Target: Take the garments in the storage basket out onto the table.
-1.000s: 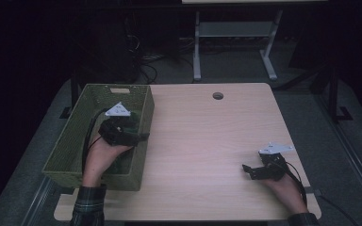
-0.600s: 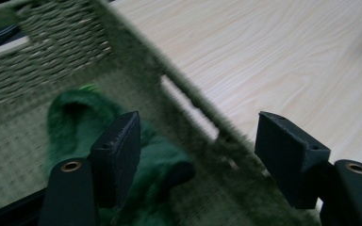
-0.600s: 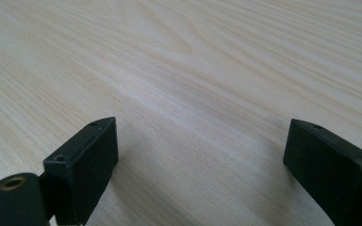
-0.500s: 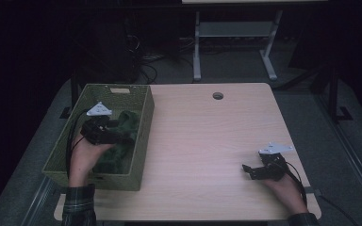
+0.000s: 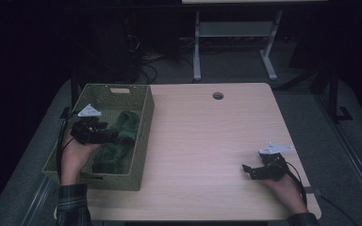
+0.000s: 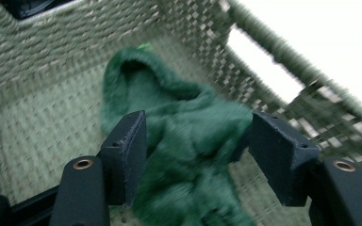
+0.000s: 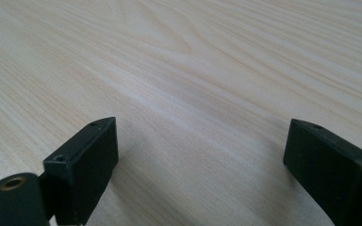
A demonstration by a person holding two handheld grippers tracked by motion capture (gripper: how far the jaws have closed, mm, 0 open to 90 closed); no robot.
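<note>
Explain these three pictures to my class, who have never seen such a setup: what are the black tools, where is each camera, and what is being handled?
A person at a wooden table holds a two-jaw tool in each hand. One camera looks down from above; one rides on each tool, looking along its black jaws. The left gripper reaches into a woven green basket at the table's left edge, jaws open on either side of a fuzzy green cloth; a firm grip isn't evident. The right gripper rests low over bare wood, jaws open, holding nothing.
</note>
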